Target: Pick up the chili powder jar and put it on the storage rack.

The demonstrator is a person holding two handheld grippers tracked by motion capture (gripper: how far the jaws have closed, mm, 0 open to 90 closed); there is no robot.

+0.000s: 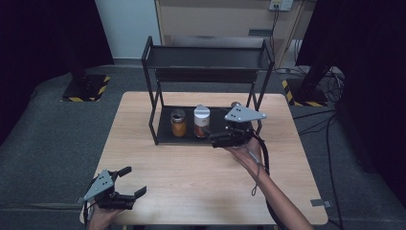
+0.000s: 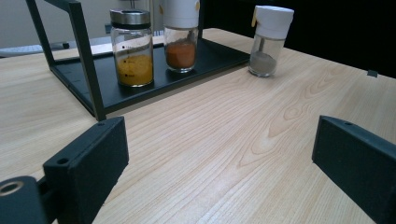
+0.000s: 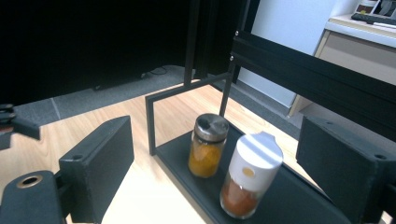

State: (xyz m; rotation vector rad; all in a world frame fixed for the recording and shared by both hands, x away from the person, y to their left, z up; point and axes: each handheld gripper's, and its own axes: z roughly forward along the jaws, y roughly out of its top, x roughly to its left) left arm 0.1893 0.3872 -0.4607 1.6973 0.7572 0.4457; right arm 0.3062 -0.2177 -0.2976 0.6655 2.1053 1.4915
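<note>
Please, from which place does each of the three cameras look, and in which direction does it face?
High view: above the person's side, facing forward and down on the table and rack; both forearms, left gripper, right gripper.
Left gripper view: low over the table, toward the rack and a grey-powder jar; its own fingers.
Right gripper view: beside the rack, facing along its bottom shelf; its own fingers.
Shared: all show the yellow-powder jar and red-powder jar.

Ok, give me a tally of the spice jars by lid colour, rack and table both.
Silver-lidded jar of yellow spice, on the rack's lower shelf: 1
White-lidded jars: 2, one of orange spice on that shelf, one of grey spice on the table
Total: 3 jars
</note>
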